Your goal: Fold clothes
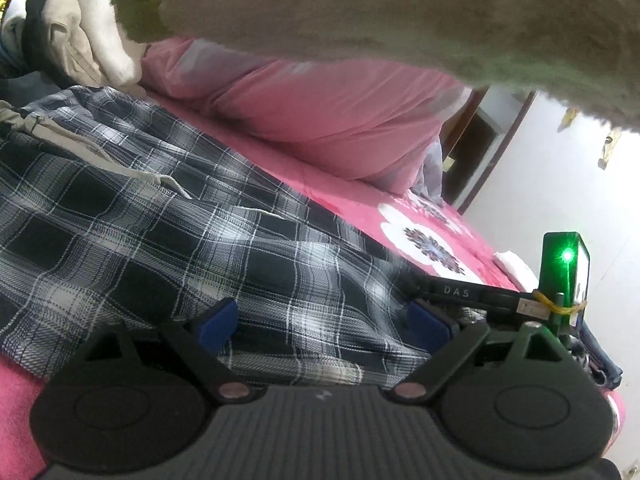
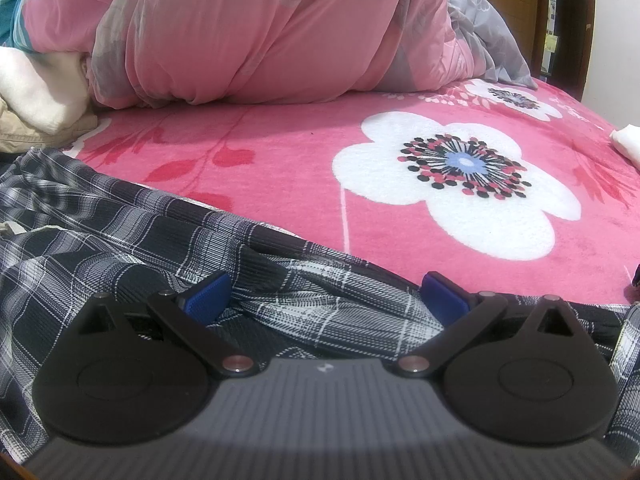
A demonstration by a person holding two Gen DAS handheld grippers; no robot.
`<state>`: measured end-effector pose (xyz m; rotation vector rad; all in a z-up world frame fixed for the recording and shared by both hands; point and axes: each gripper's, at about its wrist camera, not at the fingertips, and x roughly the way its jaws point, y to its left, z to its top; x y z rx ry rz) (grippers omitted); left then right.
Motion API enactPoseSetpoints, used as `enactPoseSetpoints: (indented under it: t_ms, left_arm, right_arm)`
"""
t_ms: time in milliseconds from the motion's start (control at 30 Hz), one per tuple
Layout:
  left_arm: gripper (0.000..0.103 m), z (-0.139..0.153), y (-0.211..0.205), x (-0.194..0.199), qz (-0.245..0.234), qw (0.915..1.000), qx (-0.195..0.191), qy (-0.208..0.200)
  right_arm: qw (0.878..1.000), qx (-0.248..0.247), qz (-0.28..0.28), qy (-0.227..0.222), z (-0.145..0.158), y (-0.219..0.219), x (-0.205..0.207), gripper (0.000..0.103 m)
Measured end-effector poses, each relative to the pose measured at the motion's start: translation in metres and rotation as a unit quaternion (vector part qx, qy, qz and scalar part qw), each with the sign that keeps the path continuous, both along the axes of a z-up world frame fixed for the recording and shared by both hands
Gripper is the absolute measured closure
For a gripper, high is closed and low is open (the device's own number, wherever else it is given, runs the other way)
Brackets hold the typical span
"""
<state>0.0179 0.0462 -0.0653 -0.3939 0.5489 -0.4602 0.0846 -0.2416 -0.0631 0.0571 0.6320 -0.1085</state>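
A: Pink floral bed cover [image 2: 280, 152] under everything, rolled pink quilt [image 2: 260, 40] at the far side. Left tool [image 1: 326, 316] — blue pads spread wide, nothing pinched, plaid cloth lying loose between them. Right tool [image 2: 324, 292] the same: pads apart, a raised fold of the plaid garment [image 2: 120, 248] sitting in the gap, not clamped.

B: Where's the garment overall?

A: Spread on the bed, crumpled, edge running diagonally across the cover. Pale drawstring [image 1: 120, 160] trailing over it, so likely the waist end on the left.

B: Risks?

A: Three, as I judge it. Each tool could close on one layer only and the fold would drag the under-layer crooked. Wrinkles between the pads could get folded in. And the right tool sits close beside the left — the left view shows its black body with a green light [image 1: 566, 258] just off the pad — so the two could knock together on closing.

B: Views differ?

A: Left view alone shows the drawstring well, the other tool, and a fuzzy olive sleeve [image 1: 360, 12] across the top hiding much of the room. Right view alone gives the open bed beyond the garment's edge, the white flower print [image 2: 452, 192], and a small white cloth [image 2: 626, 140] at the far right.
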Motion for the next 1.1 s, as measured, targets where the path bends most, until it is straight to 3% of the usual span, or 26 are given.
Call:
enactPoseSetpoints:
  t_ms: [1100]
  left_arm:
    - [0.008,0.0012,0.0011,-0.0017,-0.002,1.0000,0.007,-0.004]
  right_arm:
    - [1.000,0.000,0.000,0.000,0.0002,0.0003,0.0001,0.001]
